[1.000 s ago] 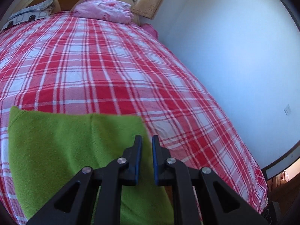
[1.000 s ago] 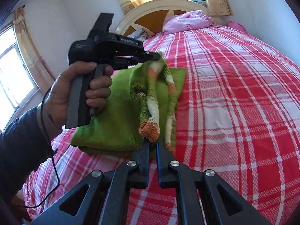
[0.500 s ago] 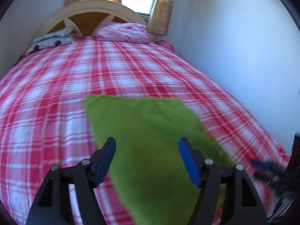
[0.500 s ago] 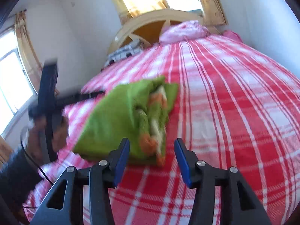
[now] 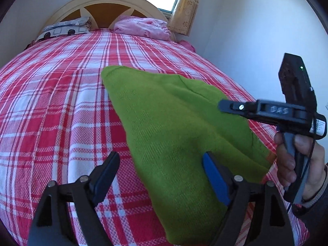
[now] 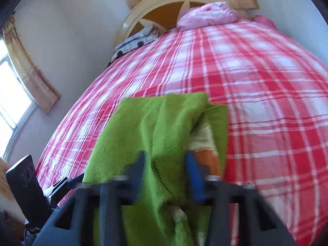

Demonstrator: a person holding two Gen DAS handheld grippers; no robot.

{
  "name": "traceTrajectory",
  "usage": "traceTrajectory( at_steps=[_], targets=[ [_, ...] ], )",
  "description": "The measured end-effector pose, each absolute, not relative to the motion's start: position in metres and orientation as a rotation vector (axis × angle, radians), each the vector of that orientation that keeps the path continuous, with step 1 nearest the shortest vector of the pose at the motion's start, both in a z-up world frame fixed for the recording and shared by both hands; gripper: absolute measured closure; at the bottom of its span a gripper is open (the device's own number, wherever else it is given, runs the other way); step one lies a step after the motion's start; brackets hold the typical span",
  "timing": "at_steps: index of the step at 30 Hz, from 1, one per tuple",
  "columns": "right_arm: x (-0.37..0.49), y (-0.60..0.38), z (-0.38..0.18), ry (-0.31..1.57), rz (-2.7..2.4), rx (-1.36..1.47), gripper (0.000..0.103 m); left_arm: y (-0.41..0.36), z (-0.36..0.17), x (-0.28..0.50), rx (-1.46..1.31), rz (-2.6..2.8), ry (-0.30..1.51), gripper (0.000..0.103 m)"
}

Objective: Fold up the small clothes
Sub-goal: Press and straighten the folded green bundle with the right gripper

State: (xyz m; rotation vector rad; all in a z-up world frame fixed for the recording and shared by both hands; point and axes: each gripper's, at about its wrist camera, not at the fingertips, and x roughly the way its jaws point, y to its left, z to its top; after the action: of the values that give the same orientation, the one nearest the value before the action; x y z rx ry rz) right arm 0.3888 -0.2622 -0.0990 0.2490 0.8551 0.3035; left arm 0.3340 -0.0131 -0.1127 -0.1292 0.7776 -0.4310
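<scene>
A folded green knit sweater (image 5: pixel 174 127) lies on the red plaid bed (image 5: pixel 53 106). In the right wrist view the sweater (image 6: pixel 155 135) shows an orange and white striped sleeve (image 6: pixel 205 143) tucked along its right side. My left gripper (image 5: pixel 162 170) is open and empty, its jaws spread over the sweater's near left edge. My right gripper (image 6: pixel 166 164) is open, its blurred jaws either side of a raised fold of the sweater. In the left wrist view the right gripper (image 5: pixel 225 105) reaches in from the right above the sweater.
A pink pillow (image 5: pixel 143 26) and a patterned pillow (image 5: pixel 63 28) lie at the wooden headboard (image 5: pixel 106 2). A white wall (image 5: pixel 256 30) runs along the bed's right side. Curtained windows (image 6: pixel 18 86) stand on the left wall.
Both grippers were shut on the sweater a second ago; they opened and let it go. The sweater now lies flat, and the right gripper has moved in low over it.
</scene>
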Motion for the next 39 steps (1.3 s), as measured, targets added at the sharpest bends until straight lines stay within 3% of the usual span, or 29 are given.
traceTrajectory(
  at_steps=[5,9,11,13,14,18,25,33,39],
  targets=[
    [0.386,-0.273,-0.098,0.827,0.173,0.183,0.089,-0.016,-0.116,0.327,-0.109,-0.440,0.781,0.005],
    [0.393,-0.277,-0.115,0.877,0.167,0.170,0.087,-0.020,-0.119,0.328,-0.094,-0.451,0.806,0.005],
    [0.391,-0.278,-0.110,0.886,0.166,0.193,0.079,-0.017,-0.122,0.330,-0.114,-0.455,0.828,0.005],
    [0.380,-0.273,-0.092,0.833,0.122,0.166,0.054,-0.014,-0.124,0.332,-0.140,-0.454,0.840,0.003],
    [0.372,-0.267,-0.081,0.789,0.136,0.153,0.053,-0.012,-0.125,0.332,-0.151,-0.454,0.846,0.003],
    [0.356,-0.232,-0.060,0.731,0.303,0.083,0.052,-0.013,-0.128,0.332,-0.154,-0.451,0.858,0.002],
    [0.372,-0.242,-0.115,0.890,0.293,0.076,0.053,-0.015,-0.129,0.334,-0.143,-0.435,0.871,0.000],
    [0.382,-0.190,-0.075,0.809,0.352,-0.032,0.052,-0.016,-0.130,0.335,-0.136,-0.431,0.874,0.000],
    [0.419,-0.176,-0.117,0.936,0.339,-0.021,0.053,-0.016,-0.131,0.336,-0.126,-0.422,0.882,0.000]
  ],
)
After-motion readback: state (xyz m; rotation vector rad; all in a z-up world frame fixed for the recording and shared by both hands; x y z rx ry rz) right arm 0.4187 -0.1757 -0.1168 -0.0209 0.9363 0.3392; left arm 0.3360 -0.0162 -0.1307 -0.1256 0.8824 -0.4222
